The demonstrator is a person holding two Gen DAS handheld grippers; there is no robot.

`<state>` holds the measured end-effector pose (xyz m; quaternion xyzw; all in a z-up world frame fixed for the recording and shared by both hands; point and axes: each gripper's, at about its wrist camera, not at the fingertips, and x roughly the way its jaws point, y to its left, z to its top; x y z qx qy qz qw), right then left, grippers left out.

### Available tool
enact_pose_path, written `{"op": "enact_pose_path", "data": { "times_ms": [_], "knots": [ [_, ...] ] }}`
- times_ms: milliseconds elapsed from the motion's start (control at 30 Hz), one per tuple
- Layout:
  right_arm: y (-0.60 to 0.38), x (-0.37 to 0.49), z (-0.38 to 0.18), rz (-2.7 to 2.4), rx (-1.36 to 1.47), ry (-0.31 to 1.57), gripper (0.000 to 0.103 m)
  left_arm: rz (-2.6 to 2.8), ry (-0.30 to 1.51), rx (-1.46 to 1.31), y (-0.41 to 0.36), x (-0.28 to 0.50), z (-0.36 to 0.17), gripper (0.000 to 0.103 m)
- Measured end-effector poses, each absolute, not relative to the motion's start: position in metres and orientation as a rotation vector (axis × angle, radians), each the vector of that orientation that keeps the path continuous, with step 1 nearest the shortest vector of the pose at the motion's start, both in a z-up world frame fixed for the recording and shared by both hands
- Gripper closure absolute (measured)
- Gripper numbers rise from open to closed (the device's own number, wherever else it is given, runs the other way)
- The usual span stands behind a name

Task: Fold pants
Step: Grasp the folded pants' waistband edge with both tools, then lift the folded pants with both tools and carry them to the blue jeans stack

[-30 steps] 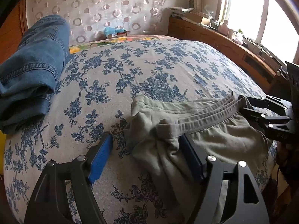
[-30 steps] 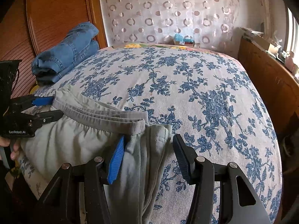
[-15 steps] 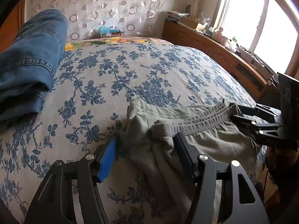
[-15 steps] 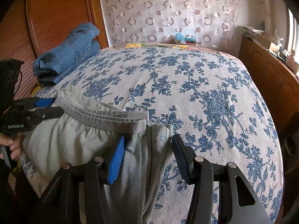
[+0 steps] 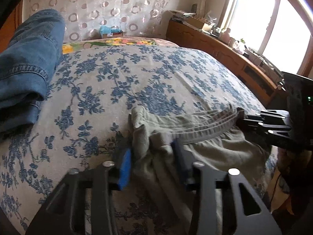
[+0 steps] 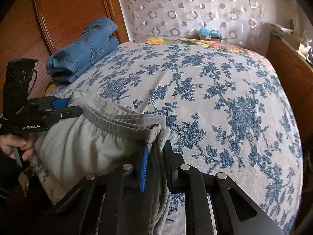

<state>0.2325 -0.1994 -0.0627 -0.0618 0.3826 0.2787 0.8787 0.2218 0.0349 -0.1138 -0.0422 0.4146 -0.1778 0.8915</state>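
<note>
The grey pants [image 6: 82, 146] lie at the near edge of the bed [image 6: 225, 90], with the stretchy waistband [image 6: 121, 117] bunched up on top. They look soft, light and floppy, so they will sag and wrinkle if held in only one spot. The two ends of the waistband look like the best places to hold.

The right gripper [image 6: 155, 154] is squeezed tight on cloth at one end of the waistband. The left gripper [image 5: 152, 156] has cloth from the other end between its fingers, but they are only partly closed, and it is hard to tell if they pinch yet.

Folded blue jeans [image 6: 84, 51] sit far back by the wooden headboard [image 6: 64, 19], well apart.
</note>
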Motion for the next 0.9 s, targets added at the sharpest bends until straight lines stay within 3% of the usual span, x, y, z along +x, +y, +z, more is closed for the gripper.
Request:
{"op": "enact_pose_path", "data": {
  "times_ms": [133, 900],
  "knots": [
    [-0.204, 0.234, -0.059, 0.599, -0.085, 0.779, 0.090, -0.362, 0.845, -0.078, 0.031, 0.217, -0.108, 0.081],
    [-0.195, 0.217, -0.005, 0.650, -0.084, 0.602, 0.091, -0.298, 0.654, -0.070, 0.048, 0.199, -0.038, 0.085]
  ]
}}
